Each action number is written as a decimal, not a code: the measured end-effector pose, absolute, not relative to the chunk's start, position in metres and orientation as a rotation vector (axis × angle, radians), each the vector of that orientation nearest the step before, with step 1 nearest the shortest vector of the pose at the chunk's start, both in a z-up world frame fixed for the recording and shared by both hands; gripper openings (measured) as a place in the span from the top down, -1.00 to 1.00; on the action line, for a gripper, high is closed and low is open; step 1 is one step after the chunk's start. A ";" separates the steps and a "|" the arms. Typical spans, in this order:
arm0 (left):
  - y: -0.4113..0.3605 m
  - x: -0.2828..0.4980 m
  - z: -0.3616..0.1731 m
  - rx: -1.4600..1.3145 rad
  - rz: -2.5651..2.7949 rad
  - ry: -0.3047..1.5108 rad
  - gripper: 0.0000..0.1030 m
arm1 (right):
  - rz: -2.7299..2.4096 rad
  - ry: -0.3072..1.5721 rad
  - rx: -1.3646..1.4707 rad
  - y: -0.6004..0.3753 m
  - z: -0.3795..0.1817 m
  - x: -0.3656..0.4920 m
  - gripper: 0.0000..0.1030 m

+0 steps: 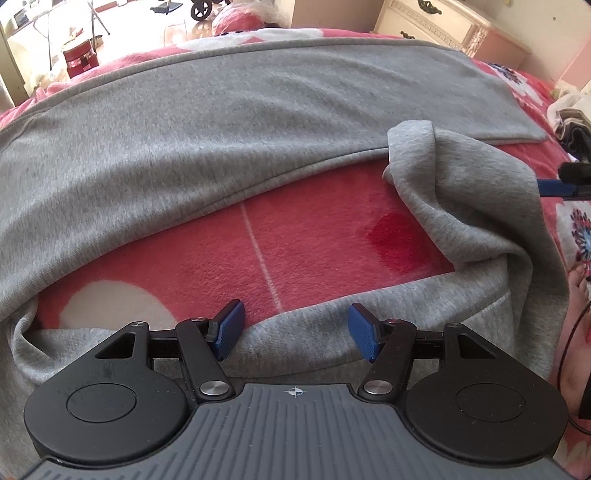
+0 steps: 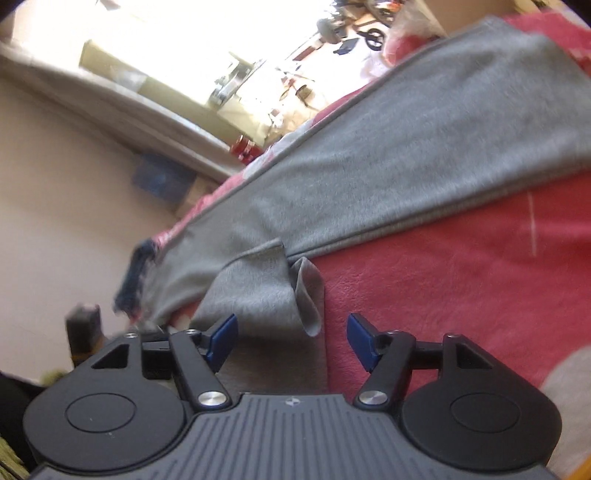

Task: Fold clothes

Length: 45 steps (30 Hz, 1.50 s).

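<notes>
A long grey garment (image 1: pixel 258 110) lies spread across a red blanket (image 1: pixel 295 240). One end of it (image 1: pixel 461 192) is bunched and turned over at the right, and another grey strip runs along the near edge under my left gripper (image 1: pixel 297 328). That gripper is open, its blue pads hovering apart just above this strip. A blue finger (image 1: pixel 554 186) of my right gripper pokes in from the right edge beside the bunched end. In the right wrist view, my right gripper (image 2: pixel 291 339) is open, and a loose fold of the grey garment (image 2: pixel 266 291) sits between its pads without being pinched.
A person's bare foot (image 1: pixel 580 288) shows at the right edge. A cream dresser (image 1: pixel 443 22) stands behind the bed, and a red pot (image 1: pixel 77 55) sits on the floor at the far left. Something dark blue (image 2: pixel 136 280) lies at the bed's edge by the wall.
</notes>
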<state>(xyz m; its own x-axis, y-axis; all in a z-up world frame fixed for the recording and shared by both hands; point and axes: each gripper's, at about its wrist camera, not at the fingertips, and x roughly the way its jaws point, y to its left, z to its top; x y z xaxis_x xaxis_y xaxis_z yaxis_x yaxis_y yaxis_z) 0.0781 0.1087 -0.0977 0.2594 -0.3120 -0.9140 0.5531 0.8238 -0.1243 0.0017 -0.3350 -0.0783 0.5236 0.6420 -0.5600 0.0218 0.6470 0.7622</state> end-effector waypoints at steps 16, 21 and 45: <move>0.101 0.077 -0.100 0.282 -0.590 1.159 -0.21 | 0.413 1.104 0.598 -0.283 -0.091 0.067 0.98; 0.102 0.079 -0.100 0.271 -0.590 1.160 -0.21 | 0.172 1.036 0.743 -0.357 -0.060 0.007 0.98; 0.110 0.077 -0.090 0.258 -0.597 1.119 -0.21 | -0.593 1.225 0.954 -0.457 -0.055 -0.219 0.89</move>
<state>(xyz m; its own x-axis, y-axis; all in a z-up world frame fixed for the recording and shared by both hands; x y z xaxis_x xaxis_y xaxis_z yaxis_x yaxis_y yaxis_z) 0.0773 0.1103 -0.0900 0.3023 -0.3186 -0.8984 0.5691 0.8164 -0.0980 -0.2188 -0.4568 -0.0549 0.2683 0.1058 -0.9575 0.8170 0.5016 0.2844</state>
